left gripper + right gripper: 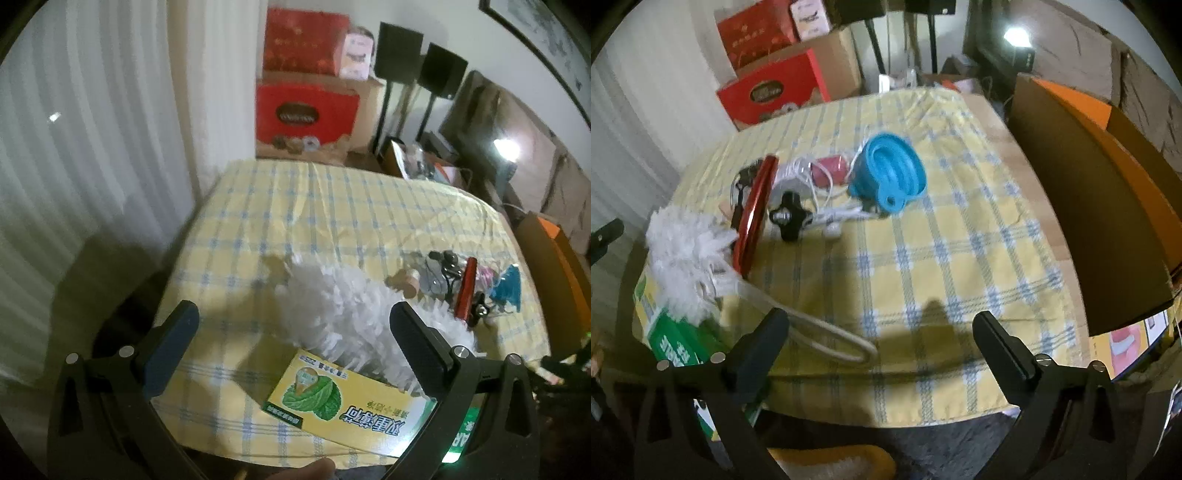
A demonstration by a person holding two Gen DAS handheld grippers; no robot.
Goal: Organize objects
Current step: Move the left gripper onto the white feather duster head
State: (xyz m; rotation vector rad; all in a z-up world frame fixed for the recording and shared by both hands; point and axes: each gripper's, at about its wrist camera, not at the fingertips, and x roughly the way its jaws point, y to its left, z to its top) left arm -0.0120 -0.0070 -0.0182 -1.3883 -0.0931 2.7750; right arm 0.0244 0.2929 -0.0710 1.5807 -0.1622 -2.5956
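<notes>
Box (343, 410) w/ Chinese lettering, cabbage pic; both tools (295, 354) (881, 350) gaping, empty.

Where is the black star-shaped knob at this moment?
In the right wrist view, the black knob lies left of centre on the checked cloth, just right of the red case, beside the white cable.

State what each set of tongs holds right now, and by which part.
Nothing is held. The left tongs stand open above the yellow box and white duster; the right tongs stand open over bare tablecloth.
</notes>
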